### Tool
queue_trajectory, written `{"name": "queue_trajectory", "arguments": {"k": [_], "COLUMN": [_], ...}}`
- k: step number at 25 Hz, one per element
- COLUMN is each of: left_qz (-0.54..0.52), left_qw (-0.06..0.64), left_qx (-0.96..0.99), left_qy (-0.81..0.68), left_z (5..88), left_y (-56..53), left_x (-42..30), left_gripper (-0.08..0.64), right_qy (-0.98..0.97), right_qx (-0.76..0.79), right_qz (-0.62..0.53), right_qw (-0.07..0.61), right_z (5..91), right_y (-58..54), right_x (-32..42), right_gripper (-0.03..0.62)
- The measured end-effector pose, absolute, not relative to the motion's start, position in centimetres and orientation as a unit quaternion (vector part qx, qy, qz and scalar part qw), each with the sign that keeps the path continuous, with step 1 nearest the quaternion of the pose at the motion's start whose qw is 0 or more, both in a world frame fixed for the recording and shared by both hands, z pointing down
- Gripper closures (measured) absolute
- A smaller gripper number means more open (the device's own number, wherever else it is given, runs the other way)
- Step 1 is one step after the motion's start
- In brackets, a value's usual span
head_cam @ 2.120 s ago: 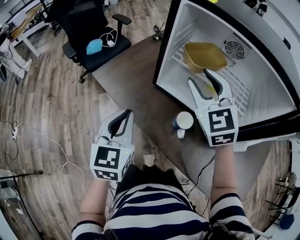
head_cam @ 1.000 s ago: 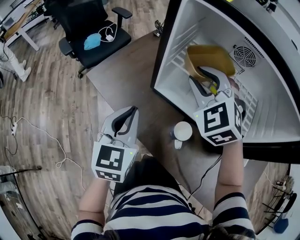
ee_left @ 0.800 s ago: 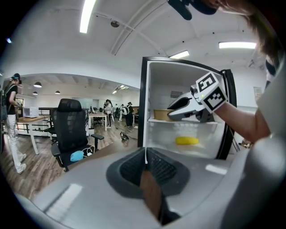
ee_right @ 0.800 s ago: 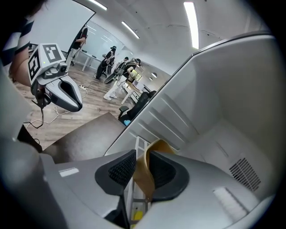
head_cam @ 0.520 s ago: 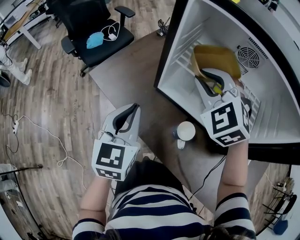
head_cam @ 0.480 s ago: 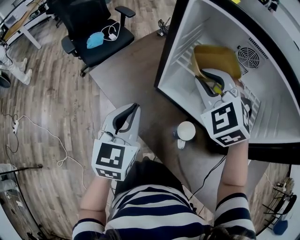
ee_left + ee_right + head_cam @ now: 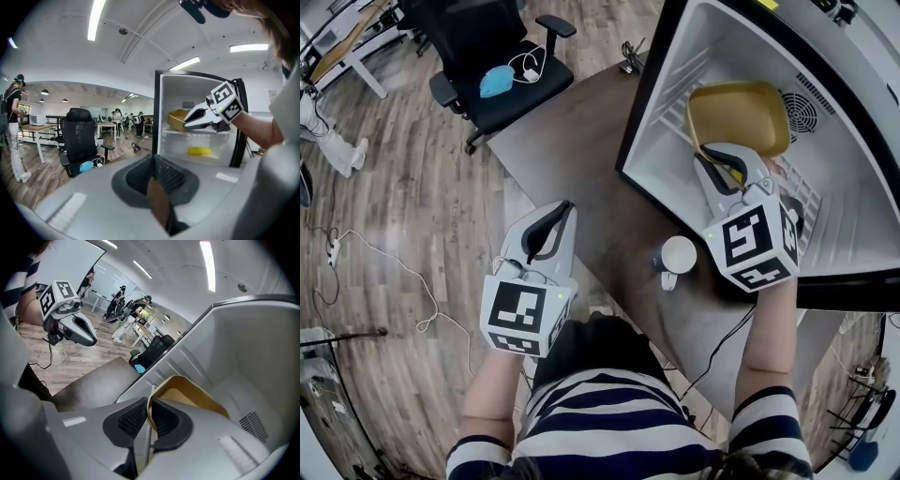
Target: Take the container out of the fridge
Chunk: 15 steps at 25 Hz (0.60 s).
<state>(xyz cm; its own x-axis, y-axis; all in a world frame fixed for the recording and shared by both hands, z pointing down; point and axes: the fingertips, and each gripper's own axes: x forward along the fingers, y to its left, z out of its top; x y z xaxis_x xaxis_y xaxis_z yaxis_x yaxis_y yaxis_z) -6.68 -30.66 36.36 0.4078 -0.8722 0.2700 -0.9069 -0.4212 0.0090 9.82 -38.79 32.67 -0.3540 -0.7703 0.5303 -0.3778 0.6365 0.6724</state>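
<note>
Inside the fridge [image 7: 712, 37], the right gripper [image 7: 149, 414] was closing, its ribbed black pads right against either side of the container [image 7: 739, 114]'s thin near rim. The bare right forearm reached straight in from a striped sleeve. The container, a smooth tan tub with rounded corners, sat on the white wire shelf [image 7: 797, 192]. And the left gripper [image 7: 558, 214]? Held low, elbow bent, jaws together on nothing, beside the dark table [image 7: 581, 141]. A white mug [image 7: 679, 255] stood on that table just in front of the fridge.
</note>
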Motion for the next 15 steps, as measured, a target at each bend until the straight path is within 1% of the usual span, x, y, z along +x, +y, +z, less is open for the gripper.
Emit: {"name": "queue_trajectory", "arguments": {"k": [15], "left_qz": [0.091], "left_qw": [0.058], "left_qx": [0.824], "left_qy": [-0.556], "left_z": [33.8], "left_y": [-27.1], "left_x": [-9.7], "left_gripper": [0.560], "right_qy": [-0.793], "right_qx": [0.357], "right_qz": [-0.231], "right_qw": [0.436], "right_z": [32.3], "right_y": [-33.1], "right_x": [8.1], "right_gripper": [0.565]}}
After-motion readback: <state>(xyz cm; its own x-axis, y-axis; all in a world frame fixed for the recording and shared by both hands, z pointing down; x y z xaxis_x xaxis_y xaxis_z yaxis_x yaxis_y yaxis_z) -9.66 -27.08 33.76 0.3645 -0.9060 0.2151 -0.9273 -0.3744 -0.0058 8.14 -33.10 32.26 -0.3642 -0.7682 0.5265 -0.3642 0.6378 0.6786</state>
